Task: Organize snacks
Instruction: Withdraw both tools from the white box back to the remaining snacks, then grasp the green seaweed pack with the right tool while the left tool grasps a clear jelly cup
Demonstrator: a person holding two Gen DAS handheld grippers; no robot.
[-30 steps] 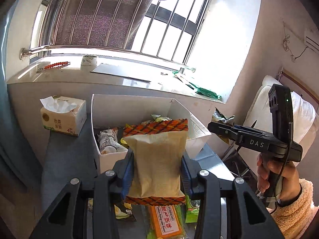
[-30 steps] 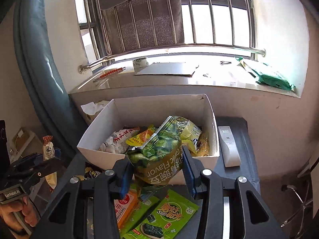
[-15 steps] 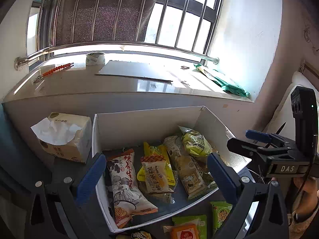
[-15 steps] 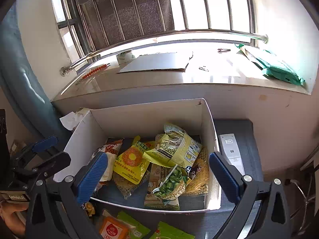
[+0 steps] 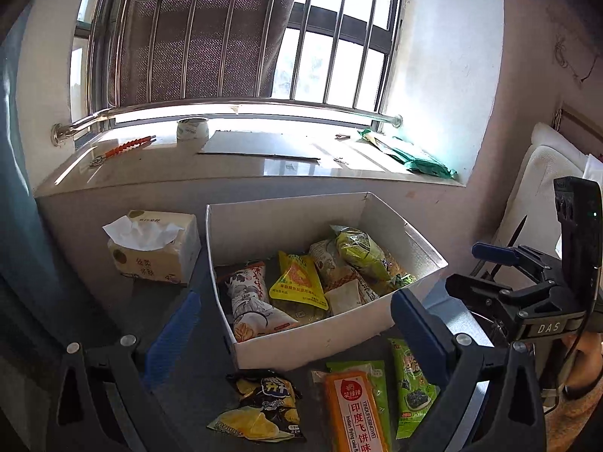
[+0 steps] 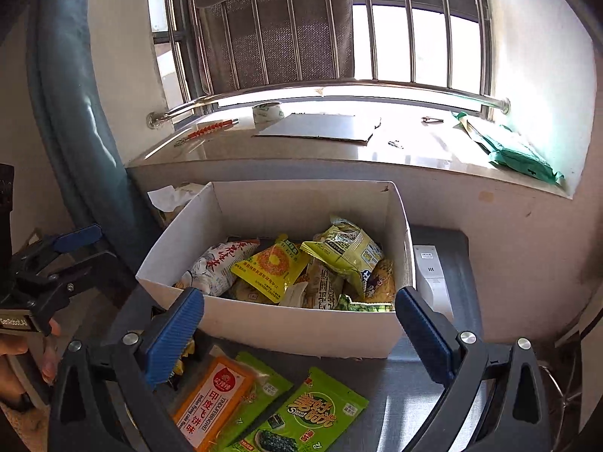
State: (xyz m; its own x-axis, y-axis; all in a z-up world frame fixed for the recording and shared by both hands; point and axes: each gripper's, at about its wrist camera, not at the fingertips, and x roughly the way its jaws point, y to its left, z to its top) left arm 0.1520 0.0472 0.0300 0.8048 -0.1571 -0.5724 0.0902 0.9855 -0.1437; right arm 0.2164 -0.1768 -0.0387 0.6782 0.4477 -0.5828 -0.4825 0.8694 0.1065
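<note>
Both the left gripper [image 5: 296, 333] and the right gripper [image 6: 299, 329] are held spread wide and empty, low in frame before the white box [image 5: 328, 333]. Several snack packets are lying inside it; an orange packet [image 6: 213, 391], a green seaweed packet [image 6: 305, 420] and a chip bag [image 5: 264, 406] remain on the table. Overlapping packets could be pinched together, possibly; the stacking is unclear.

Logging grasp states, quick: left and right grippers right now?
Left gripper: open, holding nothing.
Right gripper: open, holding nothing.
</note>
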